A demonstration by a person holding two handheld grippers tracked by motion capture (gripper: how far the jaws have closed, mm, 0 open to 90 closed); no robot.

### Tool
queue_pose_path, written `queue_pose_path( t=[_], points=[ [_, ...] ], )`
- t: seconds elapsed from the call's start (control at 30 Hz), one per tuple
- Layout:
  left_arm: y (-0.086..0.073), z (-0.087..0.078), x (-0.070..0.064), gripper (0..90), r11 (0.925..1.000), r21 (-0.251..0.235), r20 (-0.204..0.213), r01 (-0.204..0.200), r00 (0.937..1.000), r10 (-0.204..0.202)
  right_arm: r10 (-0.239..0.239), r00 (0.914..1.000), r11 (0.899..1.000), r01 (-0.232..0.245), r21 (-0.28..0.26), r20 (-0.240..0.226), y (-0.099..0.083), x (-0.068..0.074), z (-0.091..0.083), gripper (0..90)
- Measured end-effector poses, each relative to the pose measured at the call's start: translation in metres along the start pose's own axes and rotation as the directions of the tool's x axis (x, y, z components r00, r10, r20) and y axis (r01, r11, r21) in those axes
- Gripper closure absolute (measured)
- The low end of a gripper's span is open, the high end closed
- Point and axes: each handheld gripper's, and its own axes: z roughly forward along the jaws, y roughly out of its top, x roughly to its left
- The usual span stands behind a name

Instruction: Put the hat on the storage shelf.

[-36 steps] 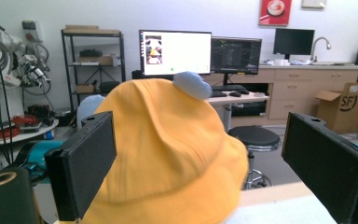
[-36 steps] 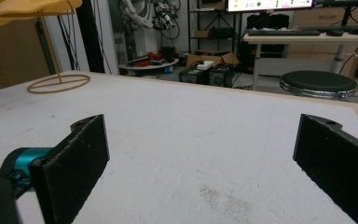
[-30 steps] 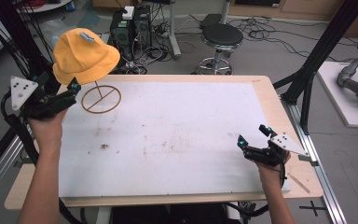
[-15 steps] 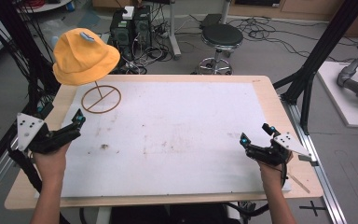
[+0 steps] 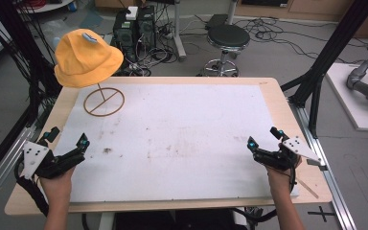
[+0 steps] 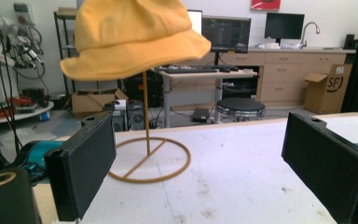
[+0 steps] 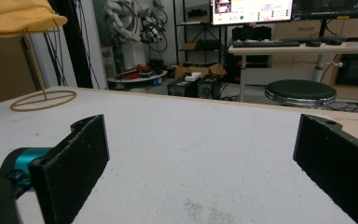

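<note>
We see a soft yellow fabric bucket hat (image 5: 87,58) resting on a thin tan wire stand with a ring base (image 5: 104,101) at the far left corner of the white-topped table (image 5: 187,139), crown up, brim drooping all round. Its long axis runs level, roughly across the table's width, though from above we cannot judge that exactly. The left gripper (image 5: 67,154) sits low near the table's front left, jaws spread wide and empty; the right gripper (image 5: 263,146) rests near the front right, jaws likewise apart. We judge the hat is hung and the hands are parked clear; a clean finish means keeping both grippers well away from the stand's slender post (image 6: 146,112).
</note>
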Motion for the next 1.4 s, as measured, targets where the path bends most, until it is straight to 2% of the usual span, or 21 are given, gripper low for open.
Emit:
queue_pose_path(
  t=[0.27, 0.47, 0.67, 0.83, 1.4],
  points=[
    [-0.016, 0.004, -0.003, 10.3, 0.9984, 0.052, 0.042, -0.024, 0.9989, 0.022, -0.008, 0.9999, 1.0, 0.008, 0.006, -0.01, -0.003, 0.003, 0.0, 3.0],
    [-0.016, 0.007, -0.008, 10.3, 0.9989, 0.045, 0.069, -0.016, 0.9975, 0.013, -0.018, 0.9998, 1.0, 0.018, 0.004, -0.011, -0.003, 0.003, -0.004, 3.1],
    [-0.014, 0.006, -0.007, 10.3, 0.9989, 0.044, 0.067, -0.018, 0.9976, 0.015, -0.009, 0.9999, 1.0, 0.009, -0.005, -0.01, -0.001, 0.003, -0.008, 3.1],
    [-0.014, 0.006, -0.006, 10.3, 0.9992, 0.04, 0.064, -0.002, 0.9979, -0.001, -0.02, 0.9997, 1.0, 0.02, -0.003, -0.016, -0.001, 0.005, -0.008, 3.0],
    [-0.014, 0.007, -0.004, 10.3, 0.9989, 0.046, 0.058, 0.001, 0.9983, -0.003, -0.034, 0.9993, 0.999, 0.034, -0.004, -0.014, -0.001, 0.006, -0.009, 3.0]
  ],
)
